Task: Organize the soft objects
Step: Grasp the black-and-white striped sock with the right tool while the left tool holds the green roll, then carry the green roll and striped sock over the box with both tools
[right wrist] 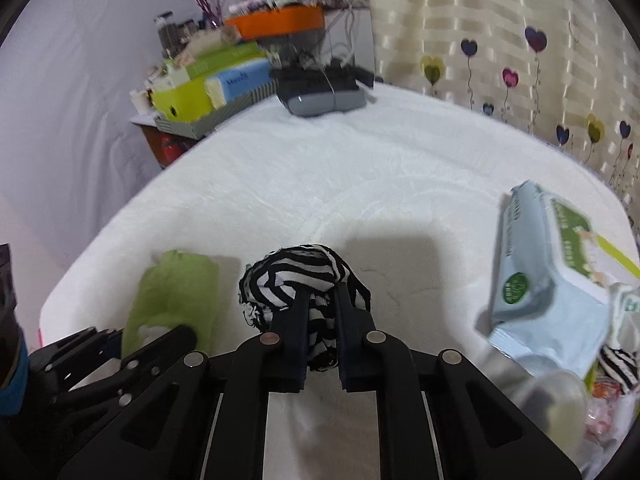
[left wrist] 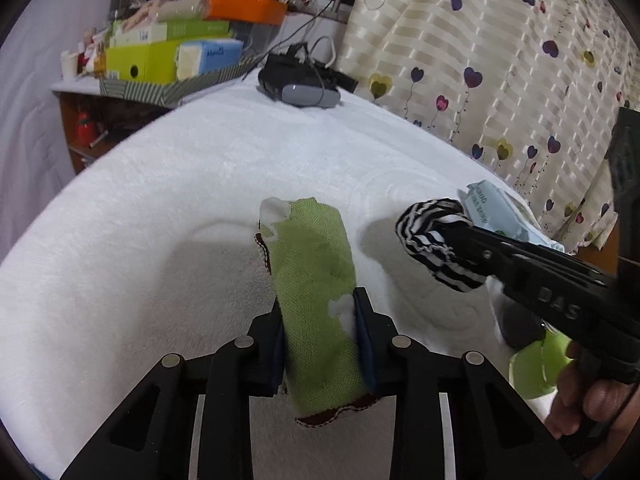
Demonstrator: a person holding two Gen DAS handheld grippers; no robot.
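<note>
My left gripper (left wrist: 316,300) is shut on a rolled green cloth (left wrist: 312,276) with white patches and a brown trim, held over the white bed cover (left wrist: 180,208). The green cloth also shows in the right wrist view (right wrist: 176,292), with the left gripper (right wrist: 160,332) on it. My right gripper (right wrist: 320,292) is shut on a black-and-white striped cloth bundle (right wrist: 296,276). In the left wrist view the striped bundle (left wrist: 432,236) sits at the tip of the right gripper (left wrist: 452,236), to the right of the green cloth.
A pale blue wipes pack (right wrist: 552,272) lies at the right, with a plastic cup (right wrist: 560,396) and small items below it. A grey-black headset (left wrist: 300,80) lies at the far edge. A cluttered shelf with green boxes (left wrist: 160,56) stands far left. A heart-patterned curtain (left wrist: 500,60) hangs at the right.
</note>
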